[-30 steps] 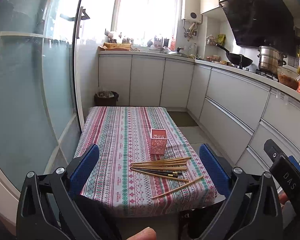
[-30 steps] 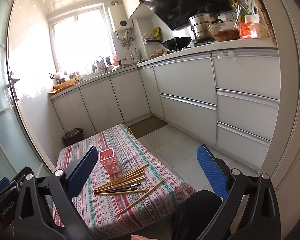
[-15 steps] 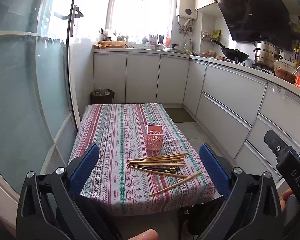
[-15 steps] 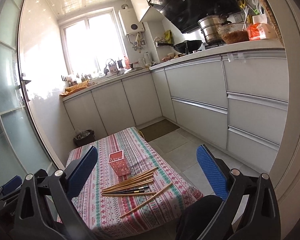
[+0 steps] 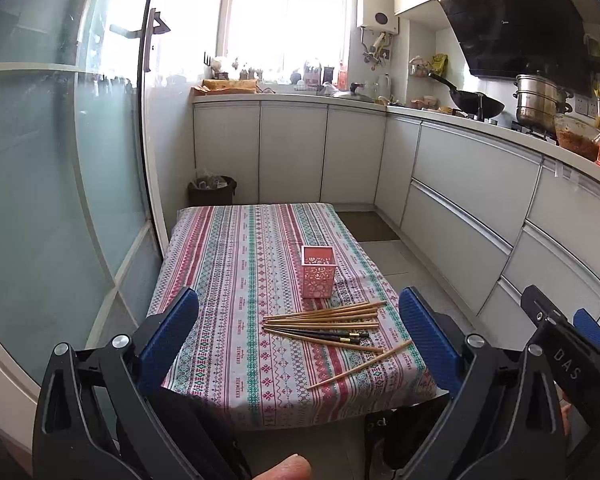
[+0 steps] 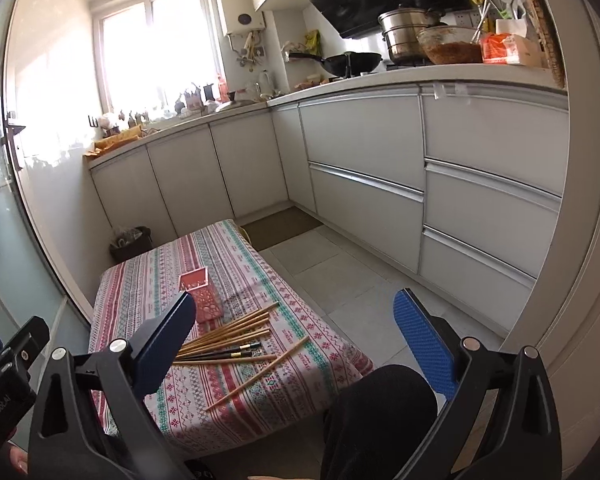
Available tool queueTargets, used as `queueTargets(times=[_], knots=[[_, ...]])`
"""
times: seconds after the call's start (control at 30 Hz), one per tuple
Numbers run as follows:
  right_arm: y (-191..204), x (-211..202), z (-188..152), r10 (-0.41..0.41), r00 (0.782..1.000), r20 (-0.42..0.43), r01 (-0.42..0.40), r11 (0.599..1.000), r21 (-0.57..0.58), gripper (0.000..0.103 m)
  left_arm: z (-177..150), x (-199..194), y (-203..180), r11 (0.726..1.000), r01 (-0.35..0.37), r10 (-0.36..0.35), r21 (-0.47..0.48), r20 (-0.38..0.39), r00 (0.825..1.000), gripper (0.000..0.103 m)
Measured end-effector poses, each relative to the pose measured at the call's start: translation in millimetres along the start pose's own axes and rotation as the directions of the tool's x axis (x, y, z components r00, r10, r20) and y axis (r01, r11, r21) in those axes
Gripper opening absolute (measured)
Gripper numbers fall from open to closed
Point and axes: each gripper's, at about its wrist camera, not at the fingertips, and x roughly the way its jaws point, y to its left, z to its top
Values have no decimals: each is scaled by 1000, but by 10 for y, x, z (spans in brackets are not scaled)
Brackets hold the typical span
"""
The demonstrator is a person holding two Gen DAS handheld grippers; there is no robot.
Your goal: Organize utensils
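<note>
Narrow kitchen w/ white cabinets, bright window at the far end; a low table [image 5: 220, 264] under a striped cloth sits in the middle. Both tools hang well short of it, above the near edge. Left gripper [image 5: 299, 332]: jaws spread wide, nothing betw. them. Right gripper [image 6: 300, 344]: same, wide apart and empty.

Chopsticks [image 5: 324, 320] lie flat on the cloth near the front-right corner, most in a loose fan just in front of the pink holder [image 5: 318, 271], tips converging to the left. A dark pair [image 5: 332, 335] lies among the wooden ones, and one stray stick [image 5: 360, 365] sits apart, angled toward the table edge.

Handling, as a guess: light, stiff, thin, prob. smooth so they'll roll or slip betw. the pads. Best taken near mid-length, across the shaft, one or two at a time; the stray is the easiest first pick since nothing touches it.

Holder: upright, perforated walls, square mouth open upward. Appears empty, though the bottom isn't fully visible. It's light too, so it could tip if a stick is pushed in at an angle. On the floor by the far cabinets, a dark bin [image 5: 212, 191] w/ something crumpled in it.
</note>
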Motion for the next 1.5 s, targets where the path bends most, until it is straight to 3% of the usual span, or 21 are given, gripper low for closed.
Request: queueTargets(times=[0.2, 0.83, 1.0, 1.1, 1.2, 1.3, 1.5], knots=[[66, 121, -97, -9, 997, -79, 6, 999, -35, 96, -16, 61, 16, 1000, -26, 26, 4, -20, 999, 96], [84, 306, -79, 21, 987, -162, -27, 999, -37, 96, -61, 274, 8, 999, -20, 22, 29, -80, 997, 96], [20, 516, -34, -13, 986, -164, 6, 999, -47, 96, -72, 621, -70, 995, -25, 37, 94, -122, 992, 96], [-102, 731, 9, -42, 984, -172, 36, 999, -39, 96, -59, 959, -116, 993, 9, 13, 119, -183, 983, 96], [-262, 1034, 32, -21, 976, -217, 22, 1000, 5, 96, -67, 1315, -193, 988, 42, -5, 148, -245, 970, 96], [-358, 1363, 23, 31, 961, -275, -19, 999, 47, 96, -93, 1662, -350, 970, 49, 21, 237, -284, 959, 96], [-313, 1808, -54, -20, 951, -309, 35, 998, 44, 96, -122, 2116, -522, 964, 56, 29, 260, -311, 950, 96]])
